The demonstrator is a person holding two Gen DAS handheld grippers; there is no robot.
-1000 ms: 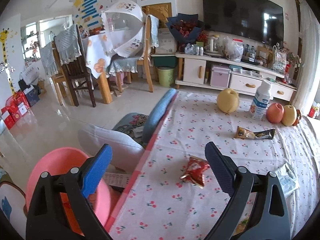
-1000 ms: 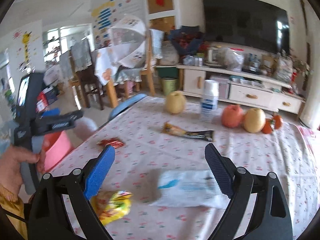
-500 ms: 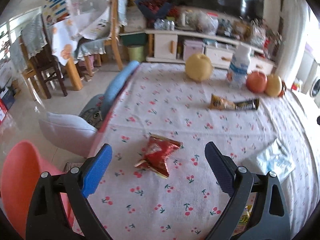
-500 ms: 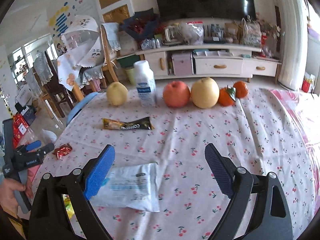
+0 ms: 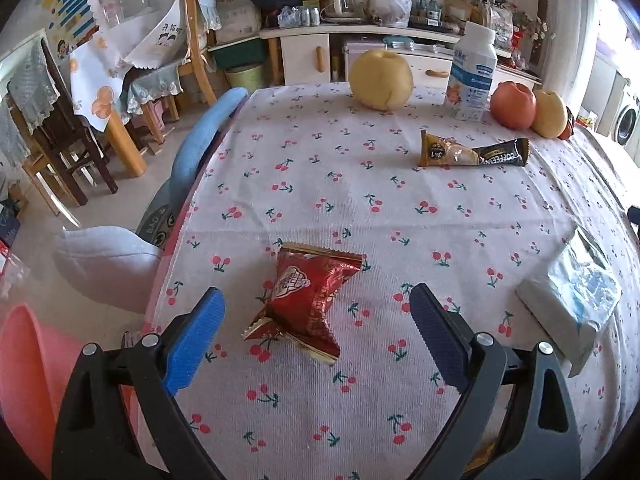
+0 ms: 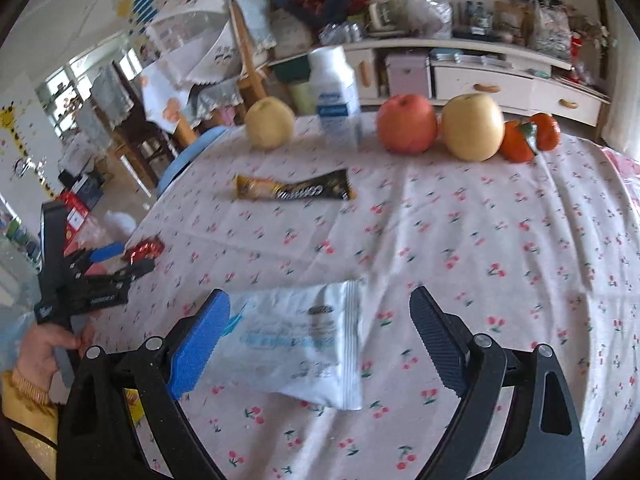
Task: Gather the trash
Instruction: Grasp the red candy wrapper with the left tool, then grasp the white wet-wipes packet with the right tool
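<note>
Both grippers have closed in on their wrappers over the last half second. Left gripper [image 5: 316,324] stands with jaws spread wide, grasping nothing; the red snack wrapper [image 5: 306,296] lies crumpled on the cherry-print tablecloth [image 5: 400,208] between the two blue pads [image 5: 194,336], touching neither as far as can be seen. Right gripper [image 6: 320,328] is likewise released and wide open; the white and blue packet [image 6: 304,344] lies flat between its pads, its left end just beside or under the left pad [image 6: 200,340], contact not determinable. A brown coffee sachet [image 5: 472,154] lies untouched further back, near a yellow pear [image 5: 380,80], a white bottle [image 5: 472,76], and a red apple [image 5: 513,105]. Left wrist view alone shows a pink bin [image 5: 24,384] below the table edge. Right wrist view alone shows the person's left hand [image 6: 52,344] gripping the left tool's handle, two orange fruits [image 6: 528,140], and a scrap of yellow wrapper [image 6: 134,404] behind its own left arm.
</note>
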